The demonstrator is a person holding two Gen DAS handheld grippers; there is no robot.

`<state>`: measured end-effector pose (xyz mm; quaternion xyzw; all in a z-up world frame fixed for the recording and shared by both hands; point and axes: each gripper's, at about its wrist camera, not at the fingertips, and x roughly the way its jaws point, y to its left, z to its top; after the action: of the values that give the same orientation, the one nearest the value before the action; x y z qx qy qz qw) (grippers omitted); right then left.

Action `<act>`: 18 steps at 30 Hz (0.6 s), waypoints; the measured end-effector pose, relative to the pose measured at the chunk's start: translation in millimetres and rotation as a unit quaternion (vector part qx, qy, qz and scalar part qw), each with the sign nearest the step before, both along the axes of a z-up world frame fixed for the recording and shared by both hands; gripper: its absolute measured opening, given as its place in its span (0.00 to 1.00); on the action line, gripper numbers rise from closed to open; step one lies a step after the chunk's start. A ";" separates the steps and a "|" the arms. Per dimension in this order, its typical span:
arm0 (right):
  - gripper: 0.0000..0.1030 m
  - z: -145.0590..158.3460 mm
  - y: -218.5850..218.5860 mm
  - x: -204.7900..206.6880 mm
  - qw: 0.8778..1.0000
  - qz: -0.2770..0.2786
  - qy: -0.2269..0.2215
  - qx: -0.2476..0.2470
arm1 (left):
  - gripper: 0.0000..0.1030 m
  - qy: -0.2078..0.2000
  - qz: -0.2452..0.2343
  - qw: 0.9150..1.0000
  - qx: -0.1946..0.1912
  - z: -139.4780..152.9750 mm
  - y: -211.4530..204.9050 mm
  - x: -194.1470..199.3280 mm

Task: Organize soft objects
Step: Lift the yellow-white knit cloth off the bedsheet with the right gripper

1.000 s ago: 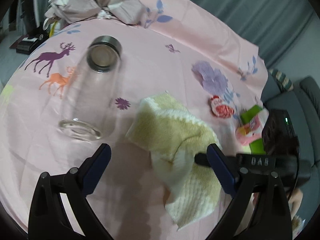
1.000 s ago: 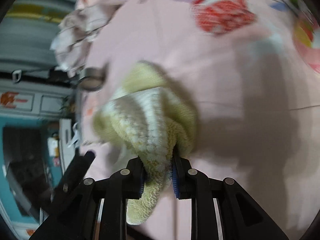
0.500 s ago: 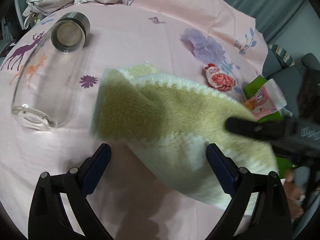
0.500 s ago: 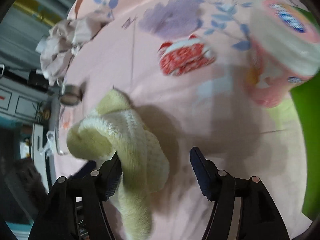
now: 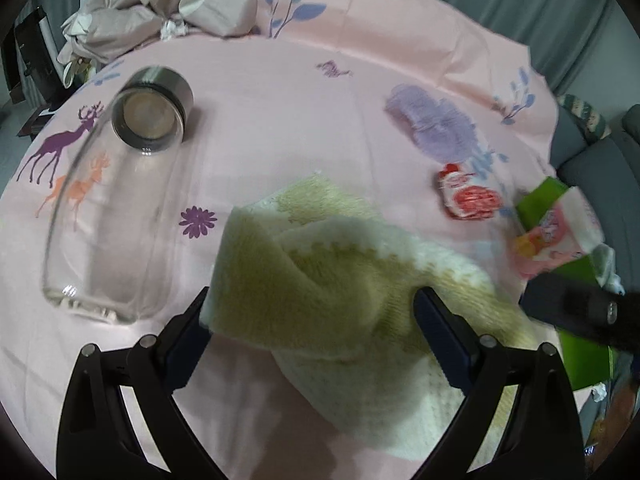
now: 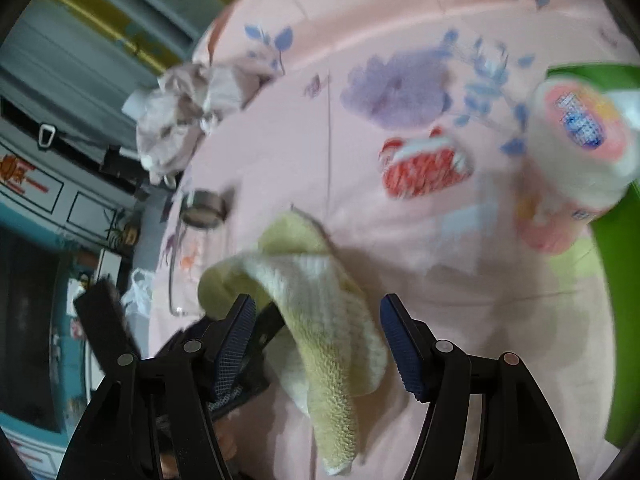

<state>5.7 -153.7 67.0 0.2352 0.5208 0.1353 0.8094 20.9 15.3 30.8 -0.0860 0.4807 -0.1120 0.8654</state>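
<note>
Presently the yellow towel [image 5: 340,280] is draped unfolded between both wide-spread tools [image 5: 312,332] [image 6: 316,336], gripped by neither; folding remains outstanding.

We see a pink printed sheet [image 5: 280,92] bearing a yellow towel [image 5: 320,272] between our left fingers, a glass bottle [image 5: 120,208] beyond the left finger, crumpled cloth [image 5: 160,4] farthest off.

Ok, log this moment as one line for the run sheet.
phase: towel handover | left claw: open, around yellow towel | right claw: open, towel between fingers, unpinched | glass bottle: lying on pink sheet
</note>
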 end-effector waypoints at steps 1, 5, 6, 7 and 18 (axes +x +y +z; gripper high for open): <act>0.65 -4.9 -0.5 0.7 1.000 -0.001 0.010 0.005 | 0.93 0.005 -0.006 1.000 0.008 -4.2 -2.4 4.4; 0.59 -32.0 4.1 18.0 0.998 -0.018 0.051 0.030 | 0.98 0.020 -0.027 0.999 0.036 -14.7 -11.9 15.9; 0.56 -35.2 4.8 17.8 0.998 -0.019 0.055 0.035 | 0.98 0.021 -0.030 0.998 0.042 -15.5 -13.9 17.6; 0.49 -41.2 6.4 21.8 0.997 -0.019 0.062 0.038 | 0.98 0.019 -0.033 0.998 0.048 -16.0 -15.9 18.5; 0.38 -58.7 7.6 27.7 0.994 -0.023 0.070 0.079 | 0.24 -0.005 -0.092 0.996 -0.003 -8.4 -35.9 5.4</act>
<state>33.4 -146.1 8.3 0.3194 0.5580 0.1408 0.7529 26.3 -20.6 22.4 -0.0439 0.4821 -0.1929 0.8535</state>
